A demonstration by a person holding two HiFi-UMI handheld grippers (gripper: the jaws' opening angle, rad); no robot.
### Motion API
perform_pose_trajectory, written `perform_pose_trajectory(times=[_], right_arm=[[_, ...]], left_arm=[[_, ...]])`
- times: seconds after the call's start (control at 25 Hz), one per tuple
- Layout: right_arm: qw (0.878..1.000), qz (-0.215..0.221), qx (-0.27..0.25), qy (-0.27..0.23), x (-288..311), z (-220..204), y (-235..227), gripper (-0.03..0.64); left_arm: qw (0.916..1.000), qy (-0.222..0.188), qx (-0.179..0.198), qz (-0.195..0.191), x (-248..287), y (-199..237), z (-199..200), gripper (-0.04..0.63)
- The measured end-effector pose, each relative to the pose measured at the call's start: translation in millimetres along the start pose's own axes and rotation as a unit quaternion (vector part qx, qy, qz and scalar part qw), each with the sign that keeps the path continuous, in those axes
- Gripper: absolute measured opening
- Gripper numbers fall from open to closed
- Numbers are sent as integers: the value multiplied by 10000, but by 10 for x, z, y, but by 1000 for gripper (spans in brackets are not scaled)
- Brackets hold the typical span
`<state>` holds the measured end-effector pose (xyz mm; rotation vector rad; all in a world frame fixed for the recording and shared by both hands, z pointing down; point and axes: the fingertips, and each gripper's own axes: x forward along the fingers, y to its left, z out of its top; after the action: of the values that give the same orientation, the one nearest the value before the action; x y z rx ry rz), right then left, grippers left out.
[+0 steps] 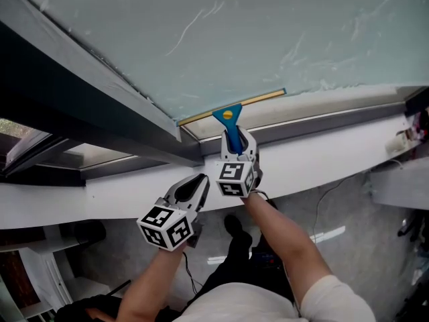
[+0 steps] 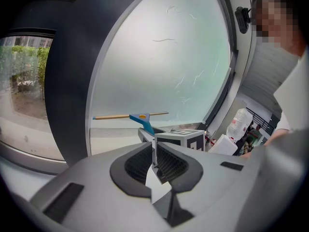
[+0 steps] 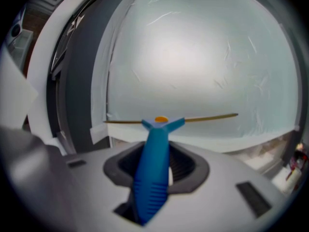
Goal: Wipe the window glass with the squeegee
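Observation:
A squeegee with a blue handle (image 1: 231,129) and a thin brass-coloured blade (image 1: 261,99) lies against the bottom edge of the frosted window glass (image 1: 255,32). My right gripper (image 1: 236,145) is shut on the blue handle (image 3: 153,173), and the blade (image 3: 203,118) runs level across the lower glass (image 3: 193,57). My left gripper (image 1: 200,181) hangs lower left of it, over the white sill, shut with nothing in it. In the left gripper view its pads (image 2: 140,164) meet, and beyond them are the squeegee (image 2: 141,118) and the right gripper's marker cube (image 2: 186,140).
A dark window frame (image 1: 87,106) runs along the left of the glass, with another pane (image 1: 20,136) beyond it. A white sill (image 1: 322,159) lies below. A white bottle (image 2: 240,122) and a person (image 2: 289,81) are at the right. A cable (image 1: 328,193) trails on the floor.

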<state>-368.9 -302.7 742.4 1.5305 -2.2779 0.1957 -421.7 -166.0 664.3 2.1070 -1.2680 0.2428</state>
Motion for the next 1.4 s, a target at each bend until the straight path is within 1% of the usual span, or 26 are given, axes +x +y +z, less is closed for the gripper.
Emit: perform_pose_trajectory(times=[0.12, 0.72, 1.0, 1.12, 1.4], right_arm=[[10000, -11, -66, 65, 24, -85, -13, 150], [9964, 0, 195, 831, 120, -591, -135, 150], [9936, 124, 285, 1083, -8, -677, -159, 150], [9919, 250, 366, 1190, -96, -703, -147, 150], [9896, 348, 401, 1334, -369, -689, -206, 150]], left_arm=[[10000, 14, 4, 26, 15, 30, -12, 52], [10000, 63, 23, -9, 62, 27, -59, 52], [9999, -6, 66, -90, 85, -19, -5, 52], [9999, -21, 34, -112, 90, -40, -9, 52], [9997, -98, -46, -208, 72, -161, 19, 52]])
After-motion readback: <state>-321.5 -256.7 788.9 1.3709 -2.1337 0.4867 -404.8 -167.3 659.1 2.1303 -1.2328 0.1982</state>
